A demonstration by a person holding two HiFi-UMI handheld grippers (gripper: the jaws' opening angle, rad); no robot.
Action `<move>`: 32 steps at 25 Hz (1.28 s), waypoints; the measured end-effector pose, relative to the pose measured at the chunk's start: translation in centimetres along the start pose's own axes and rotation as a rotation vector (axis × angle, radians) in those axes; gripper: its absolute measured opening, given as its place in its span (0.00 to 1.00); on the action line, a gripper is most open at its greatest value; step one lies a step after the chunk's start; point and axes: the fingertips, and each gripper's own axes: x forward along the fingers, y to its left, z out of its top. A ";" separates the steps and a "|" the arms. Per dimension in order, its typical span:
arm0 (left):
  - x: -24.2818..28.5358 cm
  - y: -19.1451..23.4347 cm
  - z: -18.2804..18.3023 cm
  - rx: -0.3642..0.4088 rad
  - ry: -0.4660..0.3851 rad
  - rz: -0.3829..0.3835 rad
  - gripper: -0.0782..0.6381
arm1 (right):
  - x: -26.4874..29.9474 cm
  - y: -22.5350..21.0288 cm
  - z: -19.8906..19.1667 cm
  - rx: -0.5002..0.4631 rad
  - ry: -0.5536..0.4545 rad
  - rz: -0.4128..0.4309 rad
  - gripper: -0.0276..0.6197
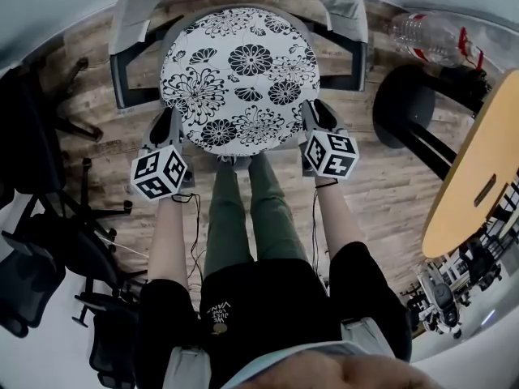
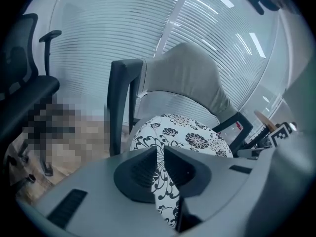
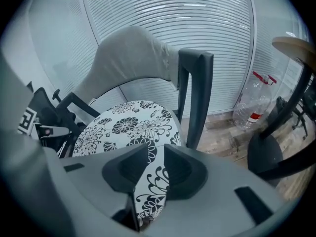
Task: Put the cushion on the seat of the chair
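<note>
One chair (image 1: 134,19), grey back, dark arms, fills the top of the head view. Round floral cushion (image 1: 239,75) lies over its seat between the arms. I can't tell whether it rests on the seat or hangs just above. Its near edge reaches past the seat's front edge toward me. Left gripper (image 1: 166,126) pinches the cushion's near-left rim, jaws narrow with the fabric clamped between them. Right gripper (image 1: 312,120) does the same on the near-right rim, with a slightly wider gap. My read: light, soft padding, fairly flat, cloth not slippery, nothing fragile. It would sag if held one-sided, so two opposite rim pinches suit it, taken deep enough that the edge can't slip out.
</note>
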 end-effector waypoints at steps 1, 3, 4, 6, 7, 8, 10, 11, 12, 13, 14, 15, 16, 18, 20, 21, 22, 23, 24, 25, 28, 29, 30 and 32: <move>-0.1 -0.1 0.1 0.001 -0.001 -0.003 0.18 | -0.2 0.1 0.1 -0.002 -0.005 0.000 0.21; -0.3 -0.3 0.2 0.006 -0.002 -0.007 0.17 | -0.5 0.2 0.5 -0.015 -0.016 0.000 0.16; -0.4 -0.4 0.3 0.009 -0.002 -0.008 0.16 | -0.7 0.3 0.7 -0.023 -0.024 0.002 0.13; -0.7 -0.5 0.5 0.012 -0.005 -0.009 0.15 | -1.1 0.6 1.2 -0.036 -0.044 0.013 0.10; -0.8 -0.5 0.7 0.011 -0.007 -0.010 0.14 | -1.2 0.8 1.4 -0.039 -0.052 0.018 0.09; -0.9 -0.6 0.8 0.008 -0.009 -0.011 0.14 | -1.4 0.9 1.6 -0.040 -0.057 0.022 0.08; -1.2 -0.8 1.1 0.001 -0.015 -0.016 0.14 | -1.7 1.1 1.8 -0.041 -0.063 0.027 0.07; -1.3 -0.9 1.2 0.000 -0.017 -0.019 0.14 | -1.8 1.2 1.9 -0.042 -0.064 0.029 0.07; -1.5 -1.0 1.3 -0.002 -0.017 -0.021 0.14 | -2.0 1.3 2.0 -0.043 -0.065 0.030 0.07; -1.6 -1.2 1.4 -0.003 -0.016 -0.024 0.13 | -2.1 1.4 2.1 -0.044 -0.066 0.032 0.07; -1.7 -1.3 1.5 -0.005 -0.014 -0.027 0.13 | -2.3 1.5 2.2 -0.044 -0.067 0.034 0.07; -1.8 -1.6 1.6 -0.005 -0.013 -0.031 0.13 | -2.4 1.5 2.4 -0.045 -0.068 0.035 0.07; -1.9 -1.8 1.7 -0.003 -0.012 -0.036 0.13 | -2.5 1.6 2.5 -0.046 -0.070 0.037 0.07; -2.1 -2.3 1.9 0.001 -0.010 -0.045 0.13 | -2.8 1.9 2.8 -0.046 -0.073 0.041 0.07; -2.3 -2.7 2.1 -0.001 -0.008 -0.051 0.13 | -3.1 2.0 3.0 -0.044 -0.074 0.044 0.07; -2.4 -2.9 2.3 -0.002 -0.009 -0.053 0.13 | -3.3 2.1 3.1 -0.044 -0.075 0.046 0.07; -2.5 -3.1 2.5 -0.002 -0.011 -0.055 0.13 | -3.4 2.2 3.2 -0.045 -0.075 0.048 0.07; -2.6 -3.2 2.7 0.000 -0.013 -0.058 0.13 | -3.6 2.4 3.4 -0.047 -0.077 0.051 0.07; -2.7 -3.4 2.9 0.003 -0.015 -0.060 0.13 | -3.7 2.5 3.5 -0.049 -0.078 0.054 0.07; -2.9 -3.5 3.1 0.006 -0.015 -0.061 0.13 | -3.9 2.6 3.7 -0.049 -0.080 0.056 0.07; -3.3 -3.9 3.5 0.011 -0.016 -0.065 0.13 | -4.5 2.8 4.1 -0.048 -0.084 0.059 0.07; -3.5 -4.0 3.7 0.011 -0.018 -0.067 0.13 | -4.7 2.9 4.3 -0.049 -0.087 0.061 0.07; -3.7 -4.1 3.9 0.010 -0.021 -0.069 0.13 | -4.9 3.0 4.5 -0.051 -0.090 0.063 0.07; -4.1 -4.4 4.2 0.010 -0.024 -0.072 0.13 | -5.4 3.4 4.8 -0.059 -0.094 0.069 0.07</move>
